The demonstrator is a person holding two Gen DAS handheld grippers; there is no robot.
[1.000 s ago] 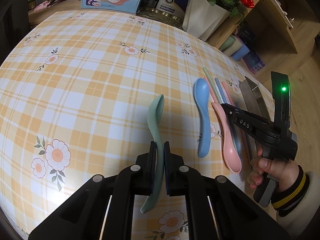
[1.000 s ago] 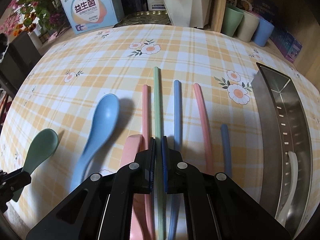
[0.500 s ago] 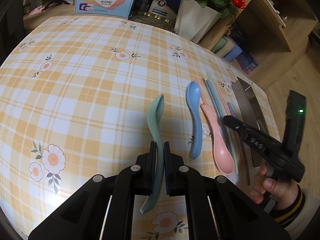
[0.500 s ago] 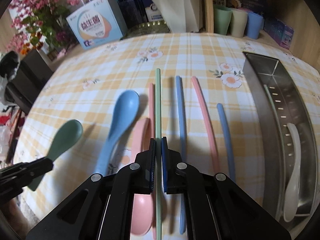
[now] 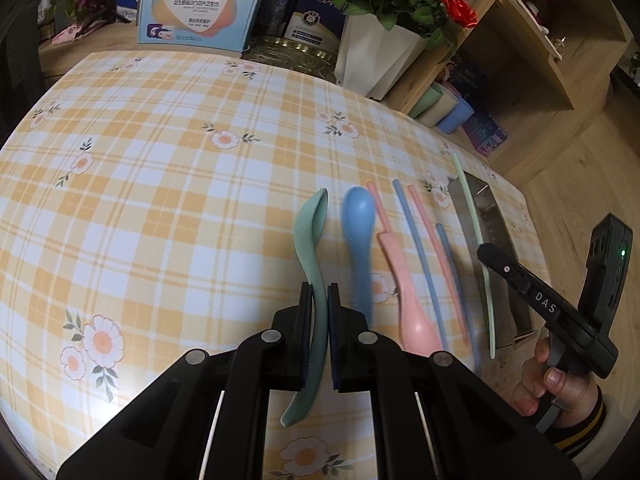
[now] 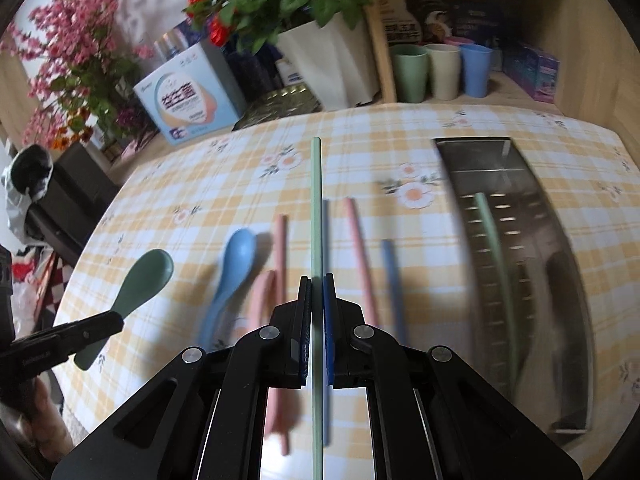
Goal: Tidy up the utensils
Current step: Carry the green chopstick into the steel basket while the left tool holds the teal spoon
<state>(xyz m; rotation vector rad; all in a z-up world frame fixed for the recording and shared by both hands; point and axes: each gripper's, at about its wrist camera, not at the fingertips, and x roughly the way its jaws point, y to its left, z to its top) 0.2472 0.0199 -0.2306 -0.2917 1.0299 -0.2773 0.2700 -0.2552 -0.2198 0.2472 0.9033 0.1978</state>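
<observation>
Above the checked tablecloth point(image 5: 160, 200), the right gripper point(image 6: 317, 320) is pinching a green chopstick point(image 6: 316, 200) partway along its length, while the left gripper point(image 5: 319, 332) is clamping the green spoon point(image 5: 310, 240) at its handle. Both are probably handling as light, stiff plastic; the thin, smooth chopstick could be pivoting, so a mid-length hold seems wise. The steel tray point(image 6: 560, 320) is lying just beside it.

A home dining corner: floral checked tablecloth point(image 5: 168, 184), potted roses point(image 5: 384, 36), 3 cups point(image 6: 440, 72) (pastel) on wooden shelving point(image 5: 532, 60).
</observation>
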